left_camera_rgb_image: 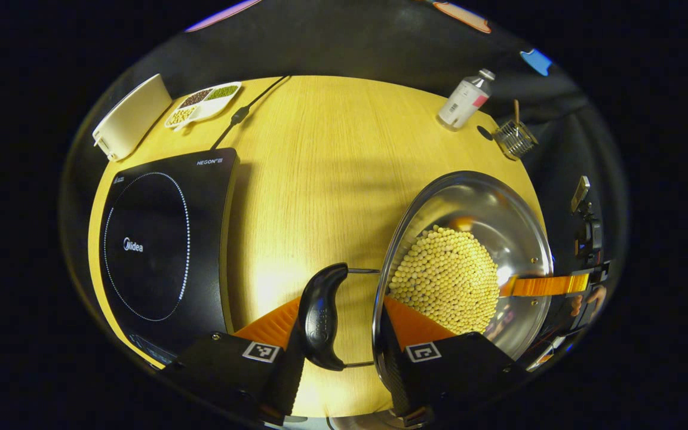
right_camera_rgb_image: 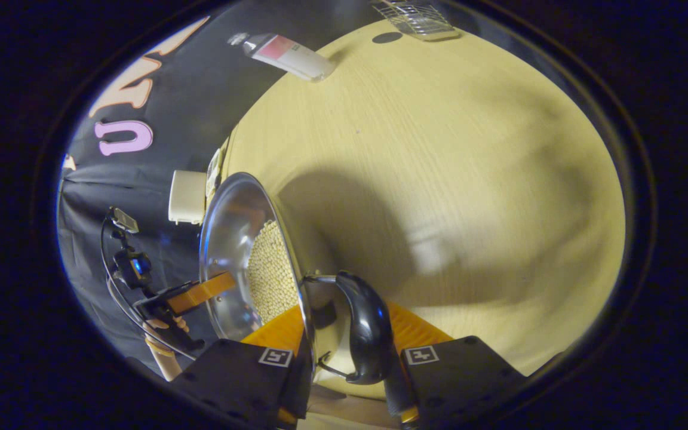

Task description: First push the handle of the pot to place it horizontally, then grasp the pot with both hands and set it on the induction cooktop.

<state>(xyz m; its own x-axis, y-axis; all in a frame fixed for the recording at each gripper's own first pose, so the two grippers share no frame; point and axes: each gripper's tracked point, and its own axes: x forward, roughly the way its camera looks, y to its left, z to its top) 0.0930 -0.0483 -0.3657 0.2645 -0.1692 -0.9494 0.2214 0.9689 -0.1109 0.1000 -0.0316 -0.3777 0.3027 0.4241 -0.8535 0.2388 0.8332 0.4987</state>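
steel pot [left_camera_rgb_image: 469, 239] half full of pale round beans [left_camera_rgb_image: 445, 280], tilted above the wooden table [left_camera_rgb_image: 320, 167], right of the induction cooktop [left_camera_rgb_image: 159, 245] and apart from it in the left gripper view. black side handle [left_camera_rgb_image: 320, 316] on a wire bracket at the pot's near rim, sitting between the left gripper [left_camera_rgb_image: 344, 325] fingers; one finger [left_camera_rgb_image: 272, 325] outside the handle, the other inside the pot wall over the beans, jaws narrowly parted with handle and rim together between them, firm pressing contact not clear. opposite black handle [right_camera_rgb_image: 368, 334] framed the same way by the right gripper [right_camera_rgb_image: 344, 334] in the right gripper view, one finger [right_camera_rgb_image: 278, 331] inside the bowl, the other beyond the handle; grip likewise uncertain. across the pot in each view, the other gripper's finger laid over the far rim, with a hand behind it. farther out: white plastic bottle [left_camera_rgb_image: 466, 98] and small wire basket [left_camera_rgb_image: 514, 138] at the table's far edge, divided white dish [left_camera_rgb_image: 203, 103] of dark and green grains, cream-coloured box [left_camera_rgb_image: 132, 116], and a black power cord [left_camera_rgb_image: 248, 107] running to the cooktop.
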